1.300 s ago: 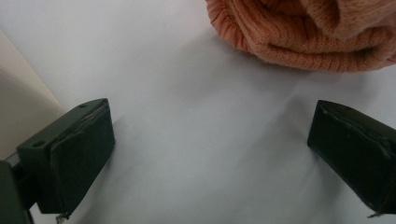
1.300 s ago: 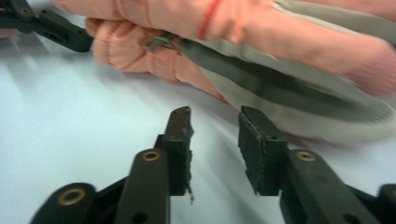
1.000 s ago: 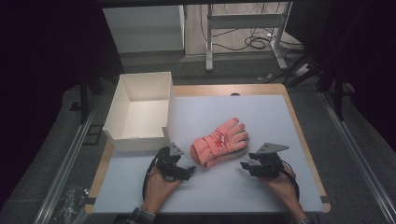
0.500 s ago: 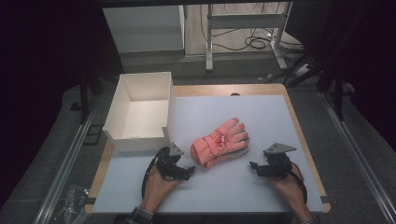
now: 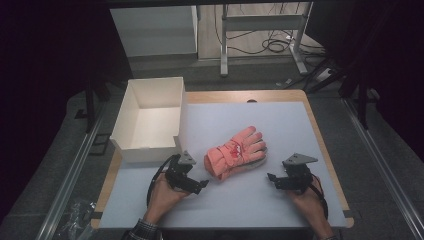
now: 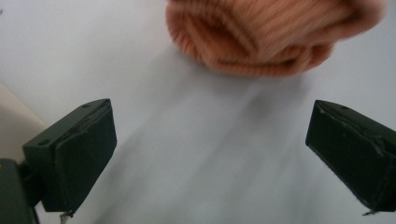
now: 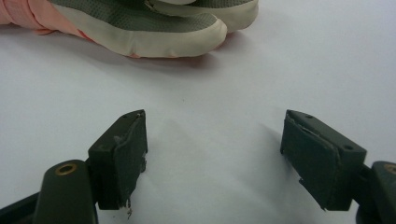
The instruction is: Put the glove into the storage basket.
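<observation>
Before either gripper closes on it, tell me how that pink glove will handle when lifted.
The pink glove looks knitted at its ribbed cuff, so it will probably sag and drape rather than hold its shape. It lies flat on the white mat, so rolling seems unlikely. The grey, rubbery-looking coating on its fingers may give the jaws decent grip; it is probably light.

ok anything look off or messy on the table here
Nothing stands out. The pink gloves lie stacked flat on the white mat, the white box sits upright at the mat's left edge, and the left tool and right tool are open on either side, touching nothing.
</observation>
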The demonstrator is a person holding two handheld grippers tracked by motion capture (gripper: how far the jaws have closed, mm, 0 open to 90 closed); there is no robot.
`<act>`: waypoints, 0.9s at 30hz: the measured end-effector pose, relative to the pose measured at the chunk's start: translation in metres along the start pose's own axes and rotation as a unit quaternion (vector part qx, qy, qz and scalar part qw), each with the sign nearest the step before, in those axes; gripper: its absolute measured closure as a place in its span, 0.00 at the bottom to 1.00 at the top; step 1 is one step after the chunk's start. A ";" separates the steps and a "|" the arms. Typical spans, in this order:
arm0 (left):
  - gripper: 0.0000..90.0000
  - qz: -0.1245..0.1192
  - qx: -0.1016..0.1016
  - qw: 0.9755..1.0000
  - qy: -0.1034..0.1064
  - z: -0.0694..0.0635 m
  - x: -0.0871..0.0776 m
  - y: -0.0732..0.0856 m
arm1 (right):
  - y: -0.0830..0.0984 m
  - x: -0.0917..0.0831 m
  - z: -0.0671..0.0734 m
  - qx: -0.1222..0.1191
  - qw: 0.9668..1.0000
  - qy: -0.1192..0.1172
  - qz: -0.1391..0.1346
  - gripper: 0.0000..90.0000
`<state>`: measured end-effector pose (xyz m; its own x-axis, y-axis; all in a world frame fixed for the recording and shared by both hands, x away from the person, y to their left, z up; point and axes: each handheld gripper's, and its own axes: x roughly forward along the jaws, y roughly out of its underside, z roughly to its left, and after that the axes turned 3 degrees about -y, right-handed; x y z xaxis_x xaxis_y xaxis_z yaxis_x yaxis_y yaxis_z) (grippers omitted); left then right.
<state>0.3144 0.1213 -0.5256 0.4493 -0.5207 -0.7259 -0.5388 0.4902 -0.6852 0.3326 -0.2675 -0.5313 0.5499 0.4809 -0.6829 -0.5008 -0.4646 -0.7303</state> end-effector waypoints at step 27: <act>0.00 0.058 0.120 0.989 0.065 -0.017 0.025 -0.115 | 0.000 0.000 0.000 0.001 1.000 -0.001 -0.002 0.26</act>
<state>0.3758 0.0401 -0.4637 0.2903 -0.5291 -0.7974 -0.3904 0.6953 -0.6035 0.3325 -0.2677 -0.5315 0.5504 0.4839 -0.6804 -0.5001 -0.4615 -0.7328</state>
